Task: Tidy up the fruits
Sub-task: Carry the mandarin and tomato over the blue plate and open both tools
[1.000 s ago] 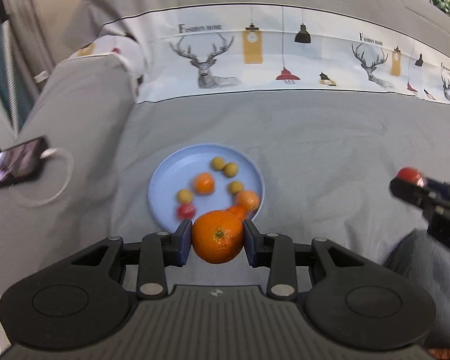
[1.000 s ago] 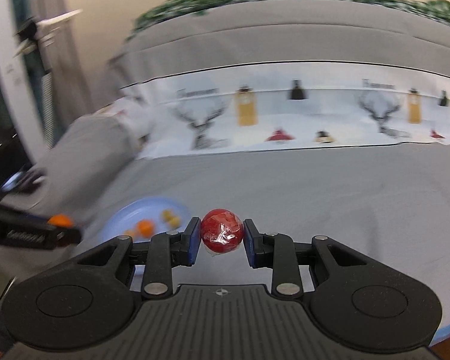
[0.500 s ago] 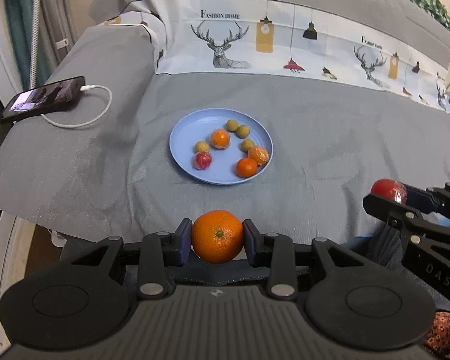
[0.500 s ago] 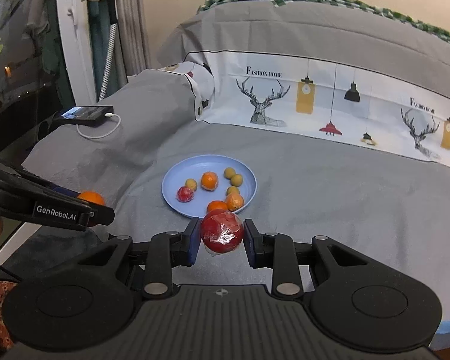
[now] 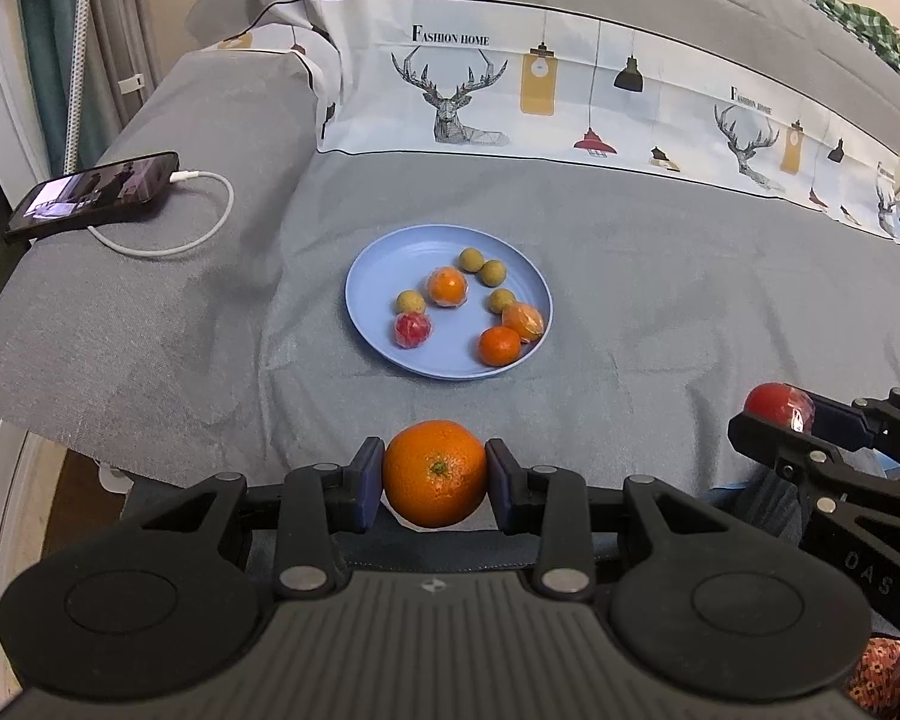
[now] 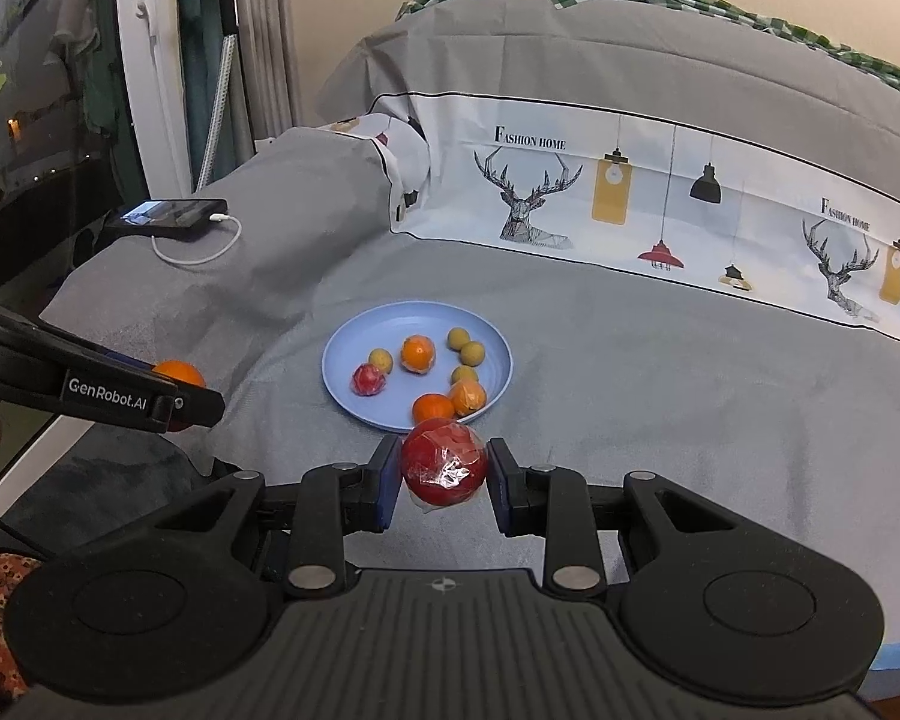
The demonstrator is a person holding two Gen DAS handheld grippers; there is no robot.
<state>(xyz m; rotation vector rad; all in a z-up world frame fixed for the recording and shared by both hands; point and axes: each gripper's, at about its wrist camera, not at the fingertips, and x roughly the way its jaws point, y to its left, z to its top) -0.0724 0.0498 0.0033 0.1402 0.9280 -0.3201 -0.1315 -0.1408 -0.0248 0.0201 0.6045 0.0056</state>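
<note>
Eight fruits (image 5: 447,286) on blue plate (image 5: 384,258)

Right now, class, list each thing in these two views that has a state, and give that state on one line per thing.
left gripper: shut on the orange, held above the bed edge
right gripper: shut on the wrapped red fruit
blue plate: flat on the grey bedcover, holding eight small fruits
phone: screen lit, charging cable plugged in
</note>
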